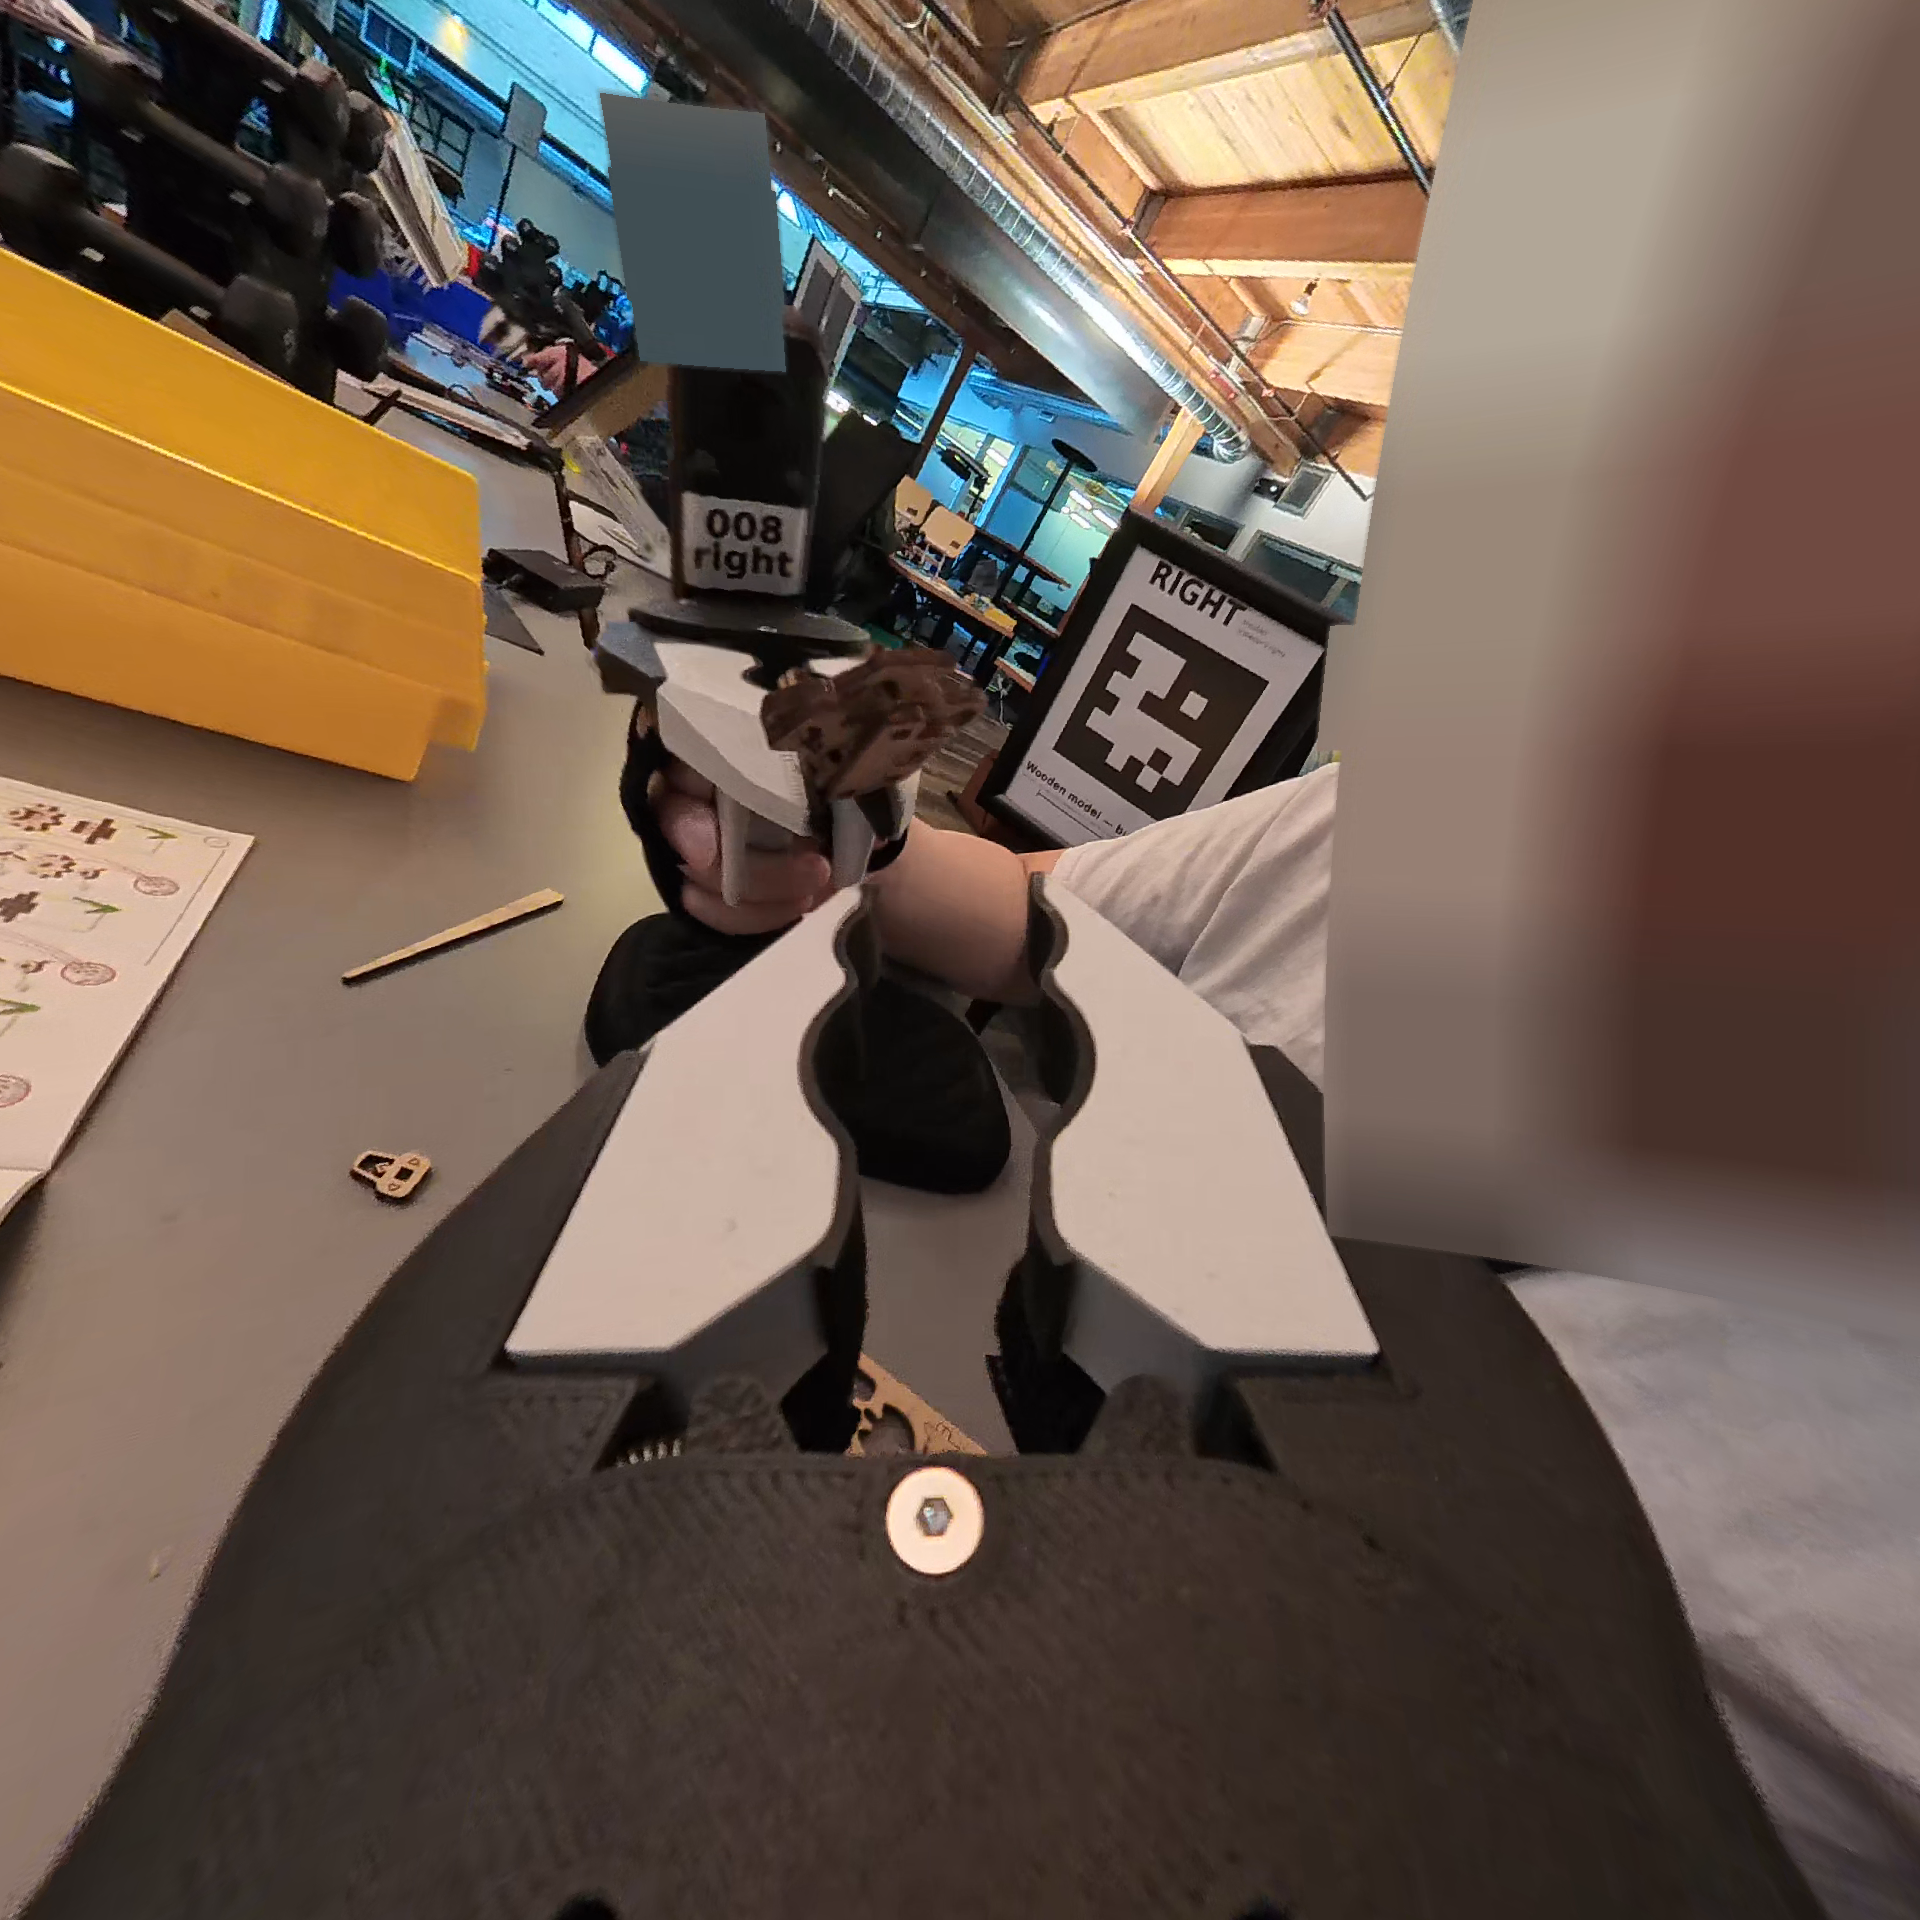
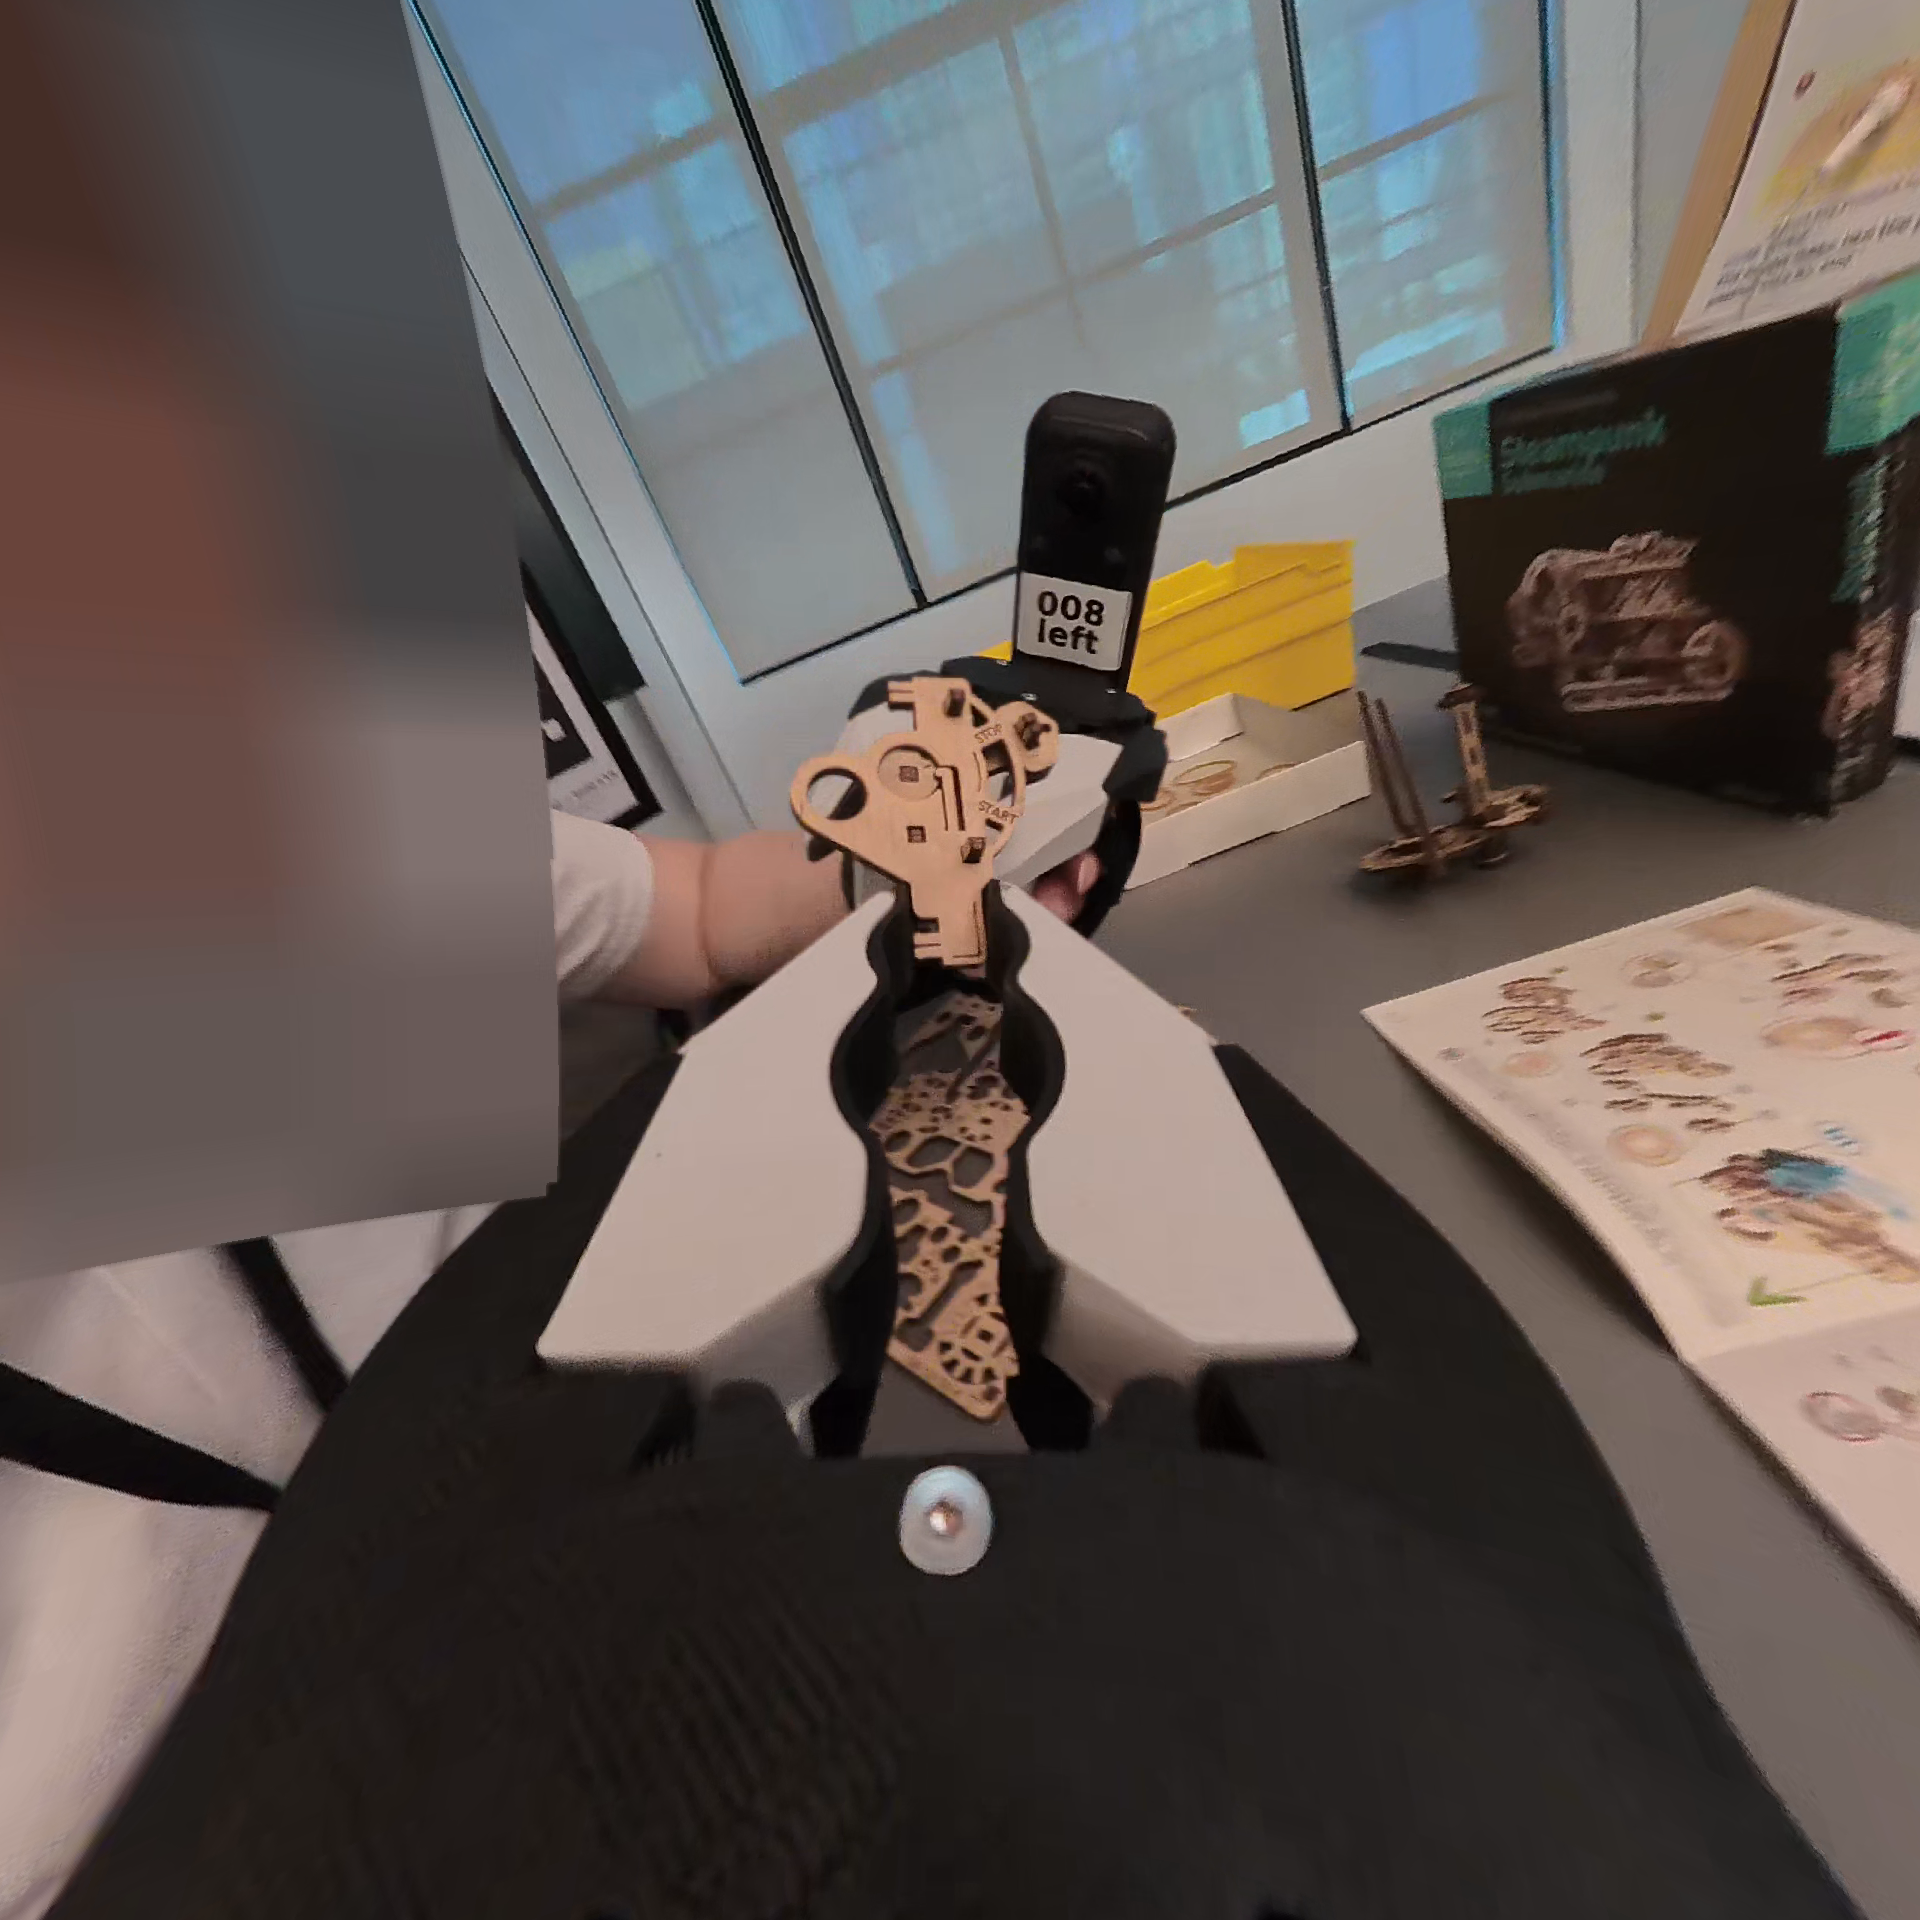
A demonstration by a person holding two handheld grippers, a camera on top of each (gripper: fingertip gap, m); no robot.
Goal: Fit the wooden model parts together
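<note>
1. Plywood makes up the task's thing: a flat wooden assembly (image 2: 928,821) with pegs and a round eyelet is held well above the counter (image 2: 1299,935), pinched by its narrow lower tab at the very tips of the right tool (image 2: 948,940). In the left wrist view the same piece (image 1: 868,717) is seen edge-on in that tool (image 1: 831,774).
2. Because only the thin tab is clamped, the piece could be twisted or levered out when another part is pressed against it; a snapped tab is judged possible, since the wood looks thin.
3. The left tool (image 1: 948,940) is seen with its jaws parted and nothing between them. A mating part must first be fetched, so a misaligned push with a poorly seated part is a risk.
4. A small loose wooden part (image 1: 391,1174) and a thin wooden stick (image 1: 453,935) lie on the counter (image 1: 312,1351) near the instruction sheet (image 1: 94,935). Being flat and small, either could be slid away or flipped instead of gripped.
5. A perforated wooden sheet (image 2: 951,1226) lies beneath the right tool, and a part-built model (image 2: 1455,810) stands beside the dark box (image 2: 1662,582). Either could be knocked by a careless sweep.
</note>
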